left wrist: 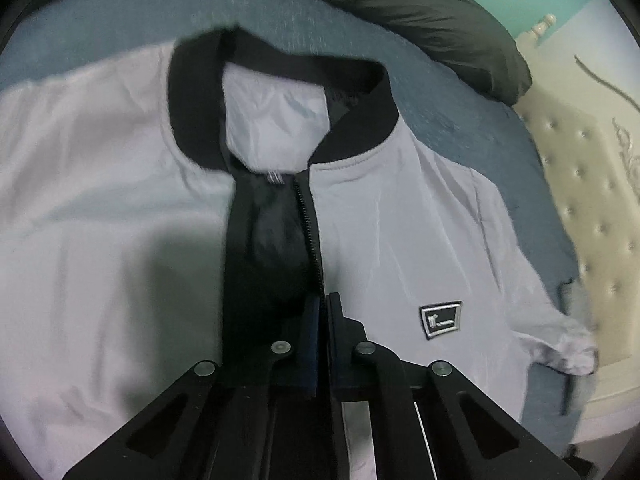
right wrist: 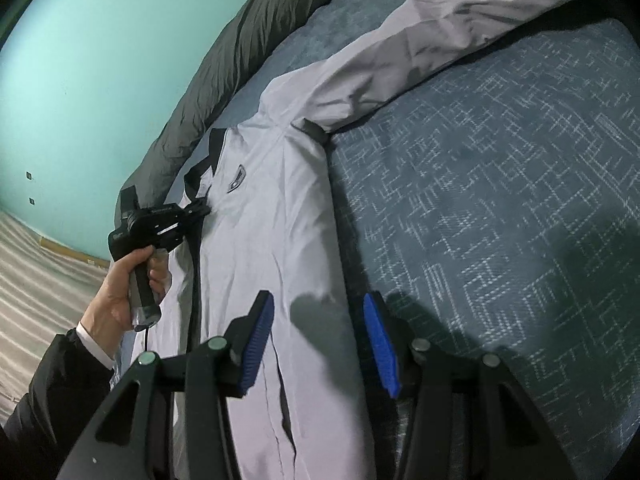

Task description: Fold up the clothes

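A pale grey jacket with a black ribbed collar lies front-up on the bed, its zipper open over black lining. My left gripper is shut on the zipper edge of the front panel, near the chest patch. In the right wrist view a hand holds that left gripper at the jacket's neck opening. My right gripper hangs open over the jacket's side edge, lower on the body, with nothing pressed between its blue pads. One sleeve stretches away across the bed.
The jacket rests on a blue patterned bedspread. A dark rolled duvet runs along the far side of the bed. A tufted cream headboard stands to the right of the jacket. A teal wall and striped floor lie beyond.
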